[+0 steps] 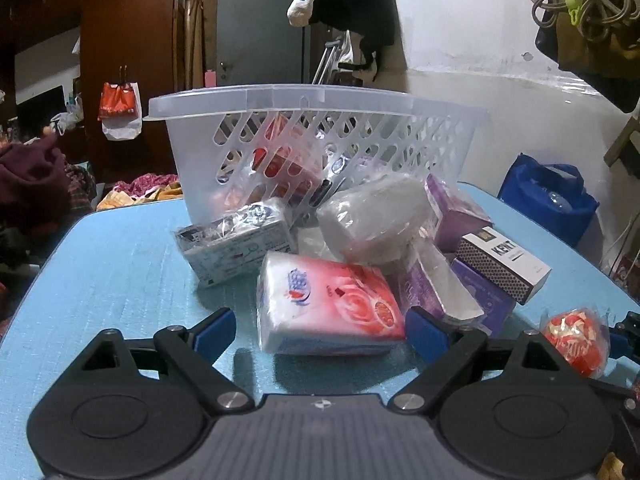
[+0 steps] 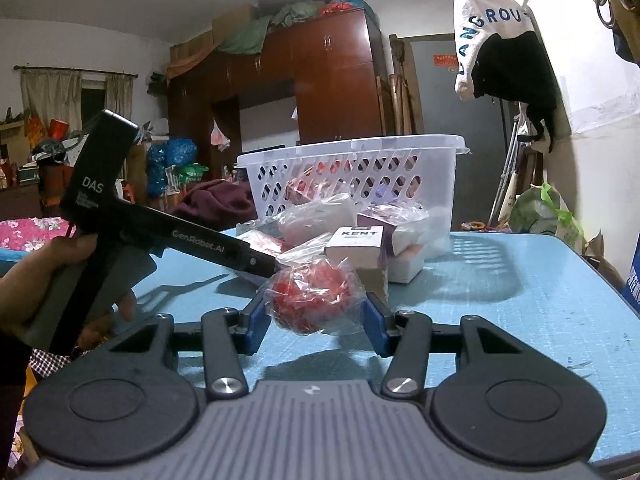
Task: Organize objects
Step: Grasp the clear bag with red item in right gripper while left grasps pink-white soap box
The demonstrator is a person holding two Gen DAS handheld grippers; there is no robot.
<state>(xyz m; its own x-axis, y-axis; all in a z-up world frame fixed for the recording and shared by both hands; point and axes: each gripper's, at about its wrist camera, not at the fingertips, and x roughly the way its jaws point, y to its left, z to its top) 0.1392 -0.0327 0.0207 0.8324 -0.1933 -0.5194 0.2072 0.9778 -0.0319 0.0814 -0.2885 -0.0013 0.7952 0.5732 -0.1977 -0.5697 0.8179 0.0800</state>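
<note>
right gripper (image 2: 316, 316) clamps red wrapped ball (image 2: 310, 298).

Red wrapped ball (image 2: 310, 300) — clamped, beside pile.

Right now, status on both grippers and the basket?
Left gripper open around pink tissue pack. Right gripper shut on red wrapped ball. Basket upright behind pile, Kent box in the way.

Dark wooden wardrobe (image 2: 320, 80) stood against the far wall, bundles piled on top. Left of it hung a curtained window (image 2: 76, 88); right of it a grey door (image 2: 436, 92). White wall (image 1: 472, 20) right of the door.
</note>
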